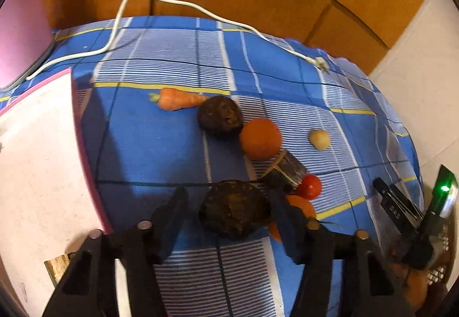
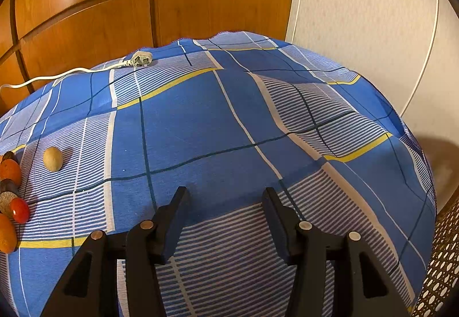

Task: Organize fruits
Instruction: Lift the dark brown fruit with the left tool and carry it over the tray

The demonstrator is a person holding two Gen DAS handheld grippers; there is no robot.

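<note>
Beet (image 1: 235,212) between open gripper fingers (image 1: 172,216)

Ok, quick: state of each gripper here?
Left gripper: open, jaws either side of a dark brown root, not clamped.
Right gripper: open, empty, above the checked cloth.

- The near orange (image 1: 301,206) is mostly hidden behind a finger of the left tongs (image 1: 229,199).
- The white tray (image 1: 37,159) is cut off at the frame's left edge.
</note>
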